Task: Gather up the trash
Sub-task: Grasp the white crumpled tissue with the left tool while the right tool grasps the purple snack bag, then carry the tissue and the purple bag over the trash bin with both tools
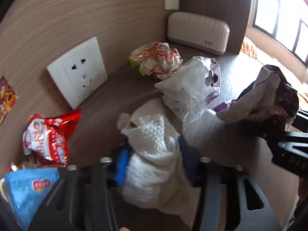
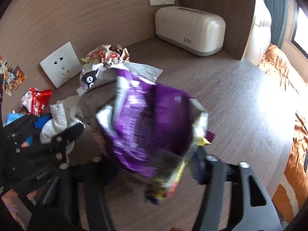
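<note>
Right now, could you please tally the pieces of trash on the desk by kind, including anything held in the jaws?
Snack wrappers or bags: 4 — purple bag, red wrapper, blue packet, crumpled red-and-cream wrapper
Clear plastic bags: 1
White paper towels: 1
Total: 6

Each wrist camera looked steeply down along its own fingers, close over the desk [image 1: 119, 88]. Both views shared the corner with the tissue box [image 1: 198, 32] and wall socket [image 2: 60, 66].
</note>
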